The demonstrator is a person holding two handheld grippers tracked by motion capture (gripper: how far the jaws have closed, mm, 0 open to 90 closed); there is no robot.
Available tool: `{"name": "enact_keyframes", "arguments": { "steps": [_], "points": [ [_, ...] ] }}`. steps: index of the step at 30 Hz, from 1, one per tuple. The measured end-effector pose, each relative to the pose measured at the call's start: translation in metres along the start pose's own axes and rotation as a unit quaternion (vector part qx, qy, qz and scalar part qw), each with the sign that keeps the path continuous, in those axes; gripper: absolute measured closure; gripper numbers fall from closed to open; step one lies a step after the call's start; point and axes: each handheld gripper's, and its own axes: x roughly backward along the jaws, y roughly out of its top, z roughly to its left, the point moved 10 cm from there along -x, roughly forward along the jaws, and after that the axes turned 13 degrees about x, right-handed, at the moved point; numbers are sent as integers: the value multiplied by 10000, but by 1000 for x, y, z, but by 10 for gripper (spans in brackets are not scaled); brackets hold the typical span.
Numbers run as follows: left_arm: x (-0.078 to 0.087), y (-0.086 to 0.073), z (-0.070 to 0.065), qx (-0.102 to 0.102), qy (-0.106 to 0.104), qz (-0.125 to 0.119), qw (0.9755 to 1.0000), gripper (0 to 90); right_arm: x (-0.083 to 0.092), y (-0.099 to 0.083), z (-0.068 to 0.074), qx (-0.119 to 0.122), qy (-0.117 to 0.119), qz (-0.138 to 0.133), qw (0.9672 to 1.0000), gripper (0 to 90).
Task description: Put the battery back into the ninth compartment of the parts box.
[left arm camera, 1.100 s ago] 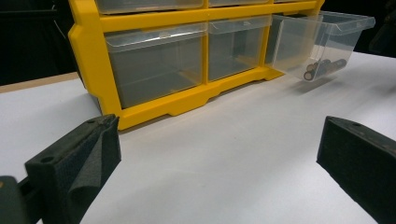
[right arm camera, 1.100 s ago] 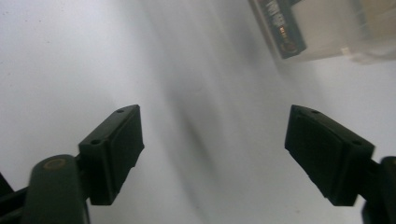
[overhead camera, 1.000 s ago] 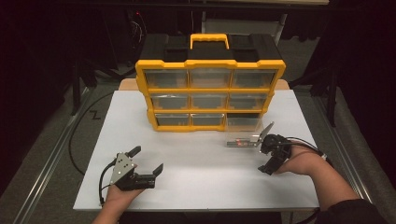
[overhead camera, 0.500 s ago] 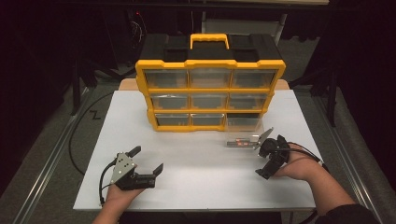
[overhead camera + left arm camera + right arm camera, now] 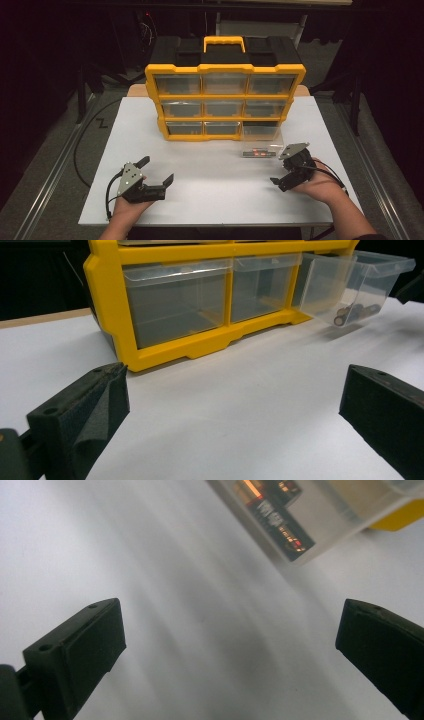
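A yellow organiser (image 5: 225, 70) with clear drawers stands at the back middle of the white table (image 5: 210, 200). Its bottom right drawer (image 5: 261, 142) is pulled far out, its front low on the table, with batteries (image 5: 257, 153) inside. The same drawer (image 5: 352, 282) and batteries (image 5: 352, 314) show in the left gripper view. My right gripper (image 5: 282, 167) hovers just in front of that drawer (image 5: 280, 515); its jaws have just been opening and stand open with nothing between them (image 5: 230, 645). Near the front left, my left gripper (image 5: 156, 170) rests open and empty (image 5: 230, 405).
The other drawers (image 5: 224, 83) of the organiser are pushed in. A black cable (image 5: 82, 145) runs off the table's left side, beside a metal rail (image 5: 50, 175). Dark floor and stands surround the table.
My right gripper has drawn back a little from the pulled-out drawer toward the near edge and sunk lower. The left gripper has not moved.
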Motion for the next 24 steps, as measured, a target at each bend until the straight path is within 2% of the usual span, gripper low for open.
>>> {"name": "enact_keyframes", "arguments": {
  "steps": [3,7,13,17,19,22,24],
  "points": [
    [-1,-1,1,3,26,28,10000,3,0,1,0,-135,-97,-297,9994,11],
    [-1,-1,2,18,58,59,10000,3,1,1,0,-347,-258,-655,9969,11],
    [-2,-2,4,22,120,94,9999,3,2,6,2,-625,-487,-1223,9893,14],
    [-2,-2,6,78,161,117,9998,4,5,9,1,-821,-620,-1561,9824,13],
    [-2,-3,7,103,193,160,9996,5,6,10,0,-942,-700,-1728,9779,12],
    [-3,-4,9,127,236,187,9995,5,7,9,-2,-1158,-832,-2001,9693,12],
    [-4,-5,10,142,283,225,9992,5,7,6,-4,-1213,-987,-2067,9658,12]
  ]
}}
